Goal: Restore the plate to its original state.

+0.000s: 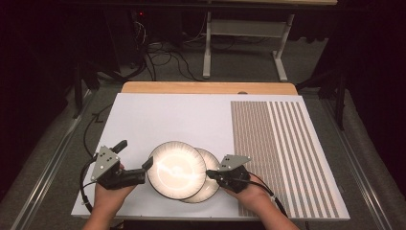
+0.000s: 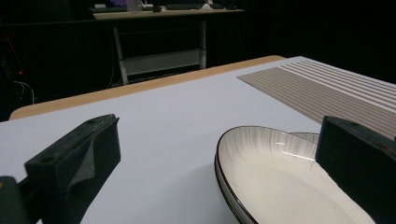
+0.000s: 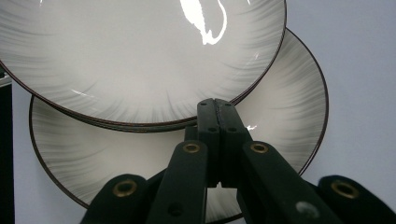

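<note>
While L gripper gapes wide beside top plate, R gripper sits closed, empty, over lower plate.

A wooden worktop carries a white board with a striped patch on its right side, and the lower plate rests directly on the board.

Black tongs, grey three-cornered plates, brass rivets, trailing black cables

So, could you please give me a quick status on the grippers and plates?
Left gripper open beside upper white ribbed plate. Right gripper shut over lower plate. Nothing obstructing.
</note>
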Motion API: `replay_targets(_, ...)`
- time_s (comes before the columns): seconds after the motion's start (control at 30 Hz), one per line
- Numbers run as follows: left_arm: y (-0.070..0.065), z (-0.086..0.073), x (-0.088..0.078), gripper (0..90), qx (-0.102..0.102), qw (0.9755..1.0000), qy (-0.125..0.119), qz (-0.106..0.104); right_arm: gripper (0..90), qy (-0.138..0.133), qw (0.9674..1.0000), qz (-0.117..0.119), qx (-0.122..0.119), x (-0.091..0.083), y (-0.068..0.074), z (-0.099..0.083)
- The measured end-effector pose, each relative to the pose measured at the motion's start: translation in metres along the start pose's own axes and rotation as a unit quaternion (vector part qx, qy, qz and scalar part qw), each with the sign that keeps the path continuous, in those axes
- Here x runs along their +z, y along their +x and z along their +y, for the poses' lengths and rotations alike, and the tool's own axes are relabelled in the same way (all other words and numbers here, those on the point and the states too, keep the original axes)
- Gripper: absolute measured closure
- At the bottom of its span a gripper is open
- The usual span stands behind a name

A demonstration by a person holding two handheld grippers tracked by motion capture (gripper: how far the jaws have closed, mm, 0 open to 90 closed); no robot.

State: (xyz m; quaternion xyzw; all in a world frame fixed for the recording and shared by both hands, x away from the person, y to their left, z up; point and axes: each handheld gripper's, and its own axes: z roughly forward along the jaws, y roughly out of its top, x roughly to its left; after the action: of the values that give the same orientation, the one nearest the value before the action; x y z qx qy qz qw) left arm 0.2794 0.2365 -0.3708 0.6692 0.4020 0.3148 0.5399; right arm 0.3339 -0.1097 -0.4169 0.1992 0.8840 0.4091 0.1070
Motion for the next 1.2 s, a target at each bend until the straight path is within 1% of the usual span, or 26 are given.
replay_targets(0.37, 0.0003, 0.0002, -0.0006, 0.3, 0.003, 1.0, 0.002, 0.004, 90.0, 0.001, 1.0, -0.002, 0.0, 0.0002, 0.0, 0.0)
replay_targets(0.4, 0.0007, 0.0003, -0.0008, 0.3, 0.002, 1.0, 0.002, 0.004, 90.0, 0.002, 1.0, -0.002, -0.003, 0.0001, -0.0005, -0.0002)
replay_targets(0.43, 0.0008, 0.0003, -0.0008, 0.3, 0.001, 1.0, 0.001, 0.004, 90.0, 0.001, 1.0, -0.002, 0.0, 0.0002, 0.0, 0.0)
replay_targets(0.63, 0.0009, 0.0001, -0.0007, 0.3, 0.003, 1.0, 0.003, 0.005, 90.0, 0.001, 1.0, -0.002, 0.0, 0.0003, 0.0, 0.0)
replay_targets(0.7, 0.0009, 0.0001, -0.0007, 0.3, 0.002, 1.0, 0.003, 0.005, 90.0, 0.001, 1.0, -0.002, -0.003, 0.0002, -0.0006, -0.0002)
replay_targets(1.2, 0.0021, -0.0002, -0.0013, 0.3, 0.003, 1.0, 0.005, 0.008, 90.0, 0.003, 1.0, -0.004, 0.001, 0.0005, -0.0003, -0.0001)
